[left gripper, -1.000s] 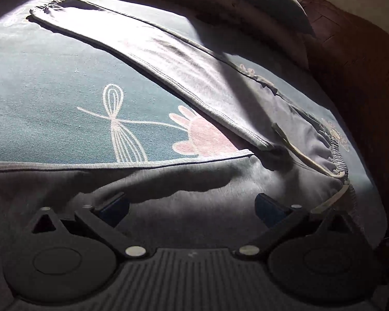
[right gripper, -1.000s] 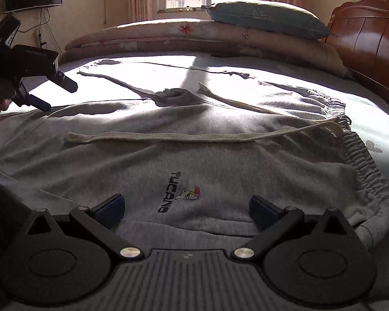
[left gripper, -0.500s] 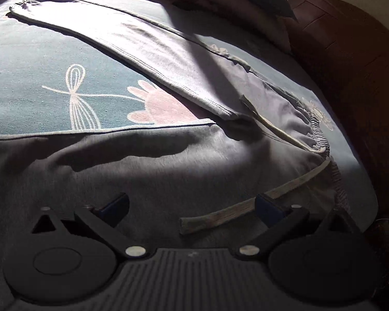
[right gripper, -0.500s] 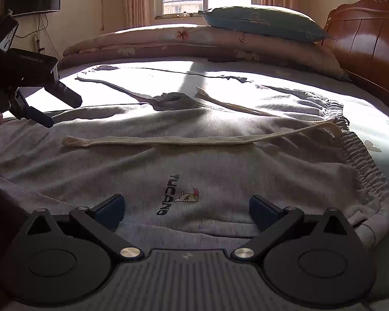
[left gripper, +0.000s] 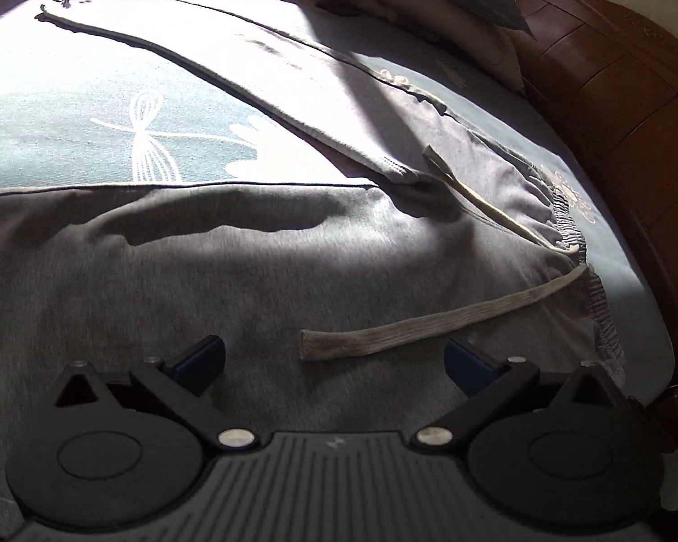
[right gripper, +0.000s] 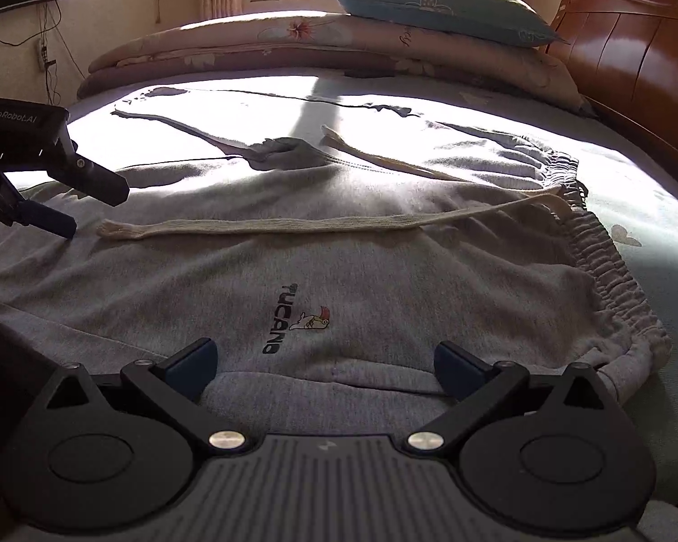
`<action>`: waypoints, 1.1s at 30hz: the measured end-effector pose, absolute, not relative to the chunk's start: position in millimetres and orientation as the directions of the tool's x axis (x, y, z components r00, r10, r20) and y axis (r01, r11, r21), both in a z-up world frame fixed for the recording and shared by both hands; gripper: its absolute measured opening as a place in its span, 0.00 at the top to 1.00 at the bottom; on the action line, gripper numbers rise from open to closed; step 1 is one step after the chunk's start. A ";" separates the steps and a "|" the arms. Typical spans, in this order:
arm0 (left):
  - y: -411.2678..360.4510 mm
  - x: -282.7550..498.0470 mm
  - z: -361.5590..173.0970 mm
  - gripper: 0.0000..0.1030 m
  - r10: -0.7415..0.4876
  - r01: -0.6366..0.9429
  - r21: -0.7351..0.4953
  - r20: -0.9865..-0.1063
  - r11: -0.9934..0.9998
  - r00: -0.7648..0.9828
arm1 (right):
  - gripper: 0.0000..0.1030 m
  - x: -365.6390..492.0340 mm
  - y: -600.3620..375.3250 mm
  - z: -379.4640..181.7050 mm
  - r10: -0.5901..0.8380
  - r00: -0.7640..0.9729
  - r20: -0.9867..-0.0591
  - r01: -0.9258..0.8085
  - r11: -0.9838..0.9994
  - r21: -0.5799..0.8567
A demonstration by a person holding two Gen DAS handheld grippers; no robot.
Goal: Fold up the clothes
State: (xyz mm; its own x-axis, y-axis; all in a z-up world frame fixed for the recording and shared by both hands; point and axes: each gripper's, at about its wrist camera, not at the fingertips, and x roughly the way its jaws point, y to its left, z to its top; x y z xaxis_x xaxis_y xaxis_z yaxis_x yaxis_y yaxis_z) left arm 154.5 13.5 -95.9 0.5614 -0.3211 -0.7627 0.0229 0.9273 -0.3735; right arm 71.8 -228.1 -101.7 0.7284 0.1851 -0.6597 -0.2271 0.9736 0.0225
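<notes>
So the grey sweatpants (right gripper: 339, 271) are lying flat across the near half of the bed (right gripper: 655, 207), waistband (right gripper: 610, 280) toward the headboard (right gripper: 633, 58) side and one leg (left gripper: 230, 58) angling off toward the far edge by the pillows. One drawstring (right gripper: 271, 226) is stretched loose right across the front panel, the other (right gripper: 384, 158) lies further up.

Both tongs are spread wide with nothing in them. The left gripper (left gripper: 334, 357) hovers just over the free end of that loose cord, and the right gripper (right gripper: 325, 357) sits low at the near edge by the logo (right gripper: 294, 320).

Biggest risk imo: grab only the drawstring and the cord just slides out while the fabric stays put. Also, pinching just the top layer would leave the fold bunched, and a loose cord can get trapped inside and lump it up.
</notes>
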 end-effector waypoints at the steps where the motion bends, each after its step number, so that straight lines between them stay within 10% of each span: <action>1: 14.6 152.8 -96.6 0.01 -0.313 0.013 -0.370 -0.765 0.929 0.562 | 0.00 77.6 -228.8 -97.9 0.192 0.724 -0.663 -0.218 0.975 0.044; 33: 10.8 135.2 -109.1 0.01 -0.242 0.055 -0.258 -0.784 0.965 0.572 | 0.00 78.1 -278.9 -104.0 0.123 0.684 -0.719 -0.146 0.989 0.030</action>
